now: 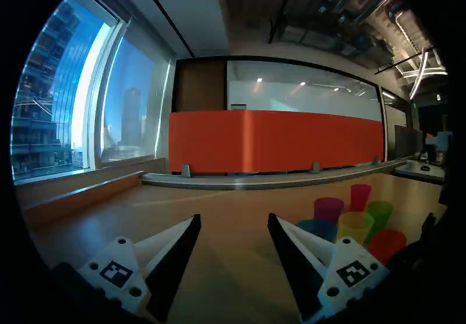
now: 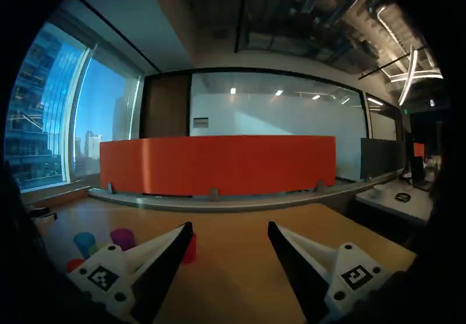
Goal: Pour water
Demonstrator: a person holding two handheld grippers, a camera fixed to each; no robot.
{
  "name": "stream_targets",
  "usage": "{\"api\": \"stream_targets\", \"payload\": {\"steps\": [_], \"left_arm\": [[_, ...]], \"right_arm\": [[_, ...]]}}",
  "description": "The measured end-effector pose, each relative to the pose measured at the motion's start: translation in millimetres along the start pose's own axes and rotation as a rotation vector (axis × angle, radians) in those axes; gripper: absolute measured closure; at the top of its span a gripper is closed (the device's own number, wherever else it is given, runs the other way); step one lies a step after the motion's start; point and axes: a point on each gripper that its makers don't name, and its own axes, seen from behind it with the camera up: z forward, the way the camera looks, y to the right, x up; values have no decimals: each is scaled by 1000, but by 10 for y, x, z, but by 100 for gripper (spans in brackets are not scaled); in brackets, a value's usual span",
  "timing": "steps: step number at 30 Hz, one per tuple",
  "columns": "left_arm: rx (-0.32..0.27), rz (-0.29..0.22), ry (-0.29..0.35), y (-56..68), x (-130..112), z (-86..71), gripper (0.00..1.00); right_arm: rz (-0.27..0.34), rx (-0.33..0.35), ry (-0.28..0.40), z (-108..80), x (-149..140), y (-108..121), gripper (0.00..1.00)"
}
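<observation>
Gaping L gripper, prob. nr cups

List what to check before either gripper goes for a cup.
1. Fingers of the left gripper open and empty: ok.
2. Fingers of the right gripper open and empty: ok.
3. The plastic cups stand upright on the wooden table: ok.
4. Cups lined up between the left gripper's fingers: not ok, they stand off to the right in the left gripper view.
5. Which cup holds water: cannot tell.
</observation>
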Motion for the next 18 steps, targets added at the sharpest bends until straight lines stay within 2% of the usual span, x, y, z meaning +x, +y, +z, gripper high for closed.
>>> {"api": "stream_targets", "payload": {"steps": [10, 14, 18], "left_arm": [[-2, 4, -2, 9, -4, -6, 15], [-2, 5, -2, 6, 0, -10, 10], [-1, 5, -2, 4, 0, -12, 10]], "right_arm": [[-21, 3, 5, -9, -27, 8, 0], [-41, -4, 10, -14, -53, 33, 0], [-66, -12, 17, -23, -80, 53, 0]]}}
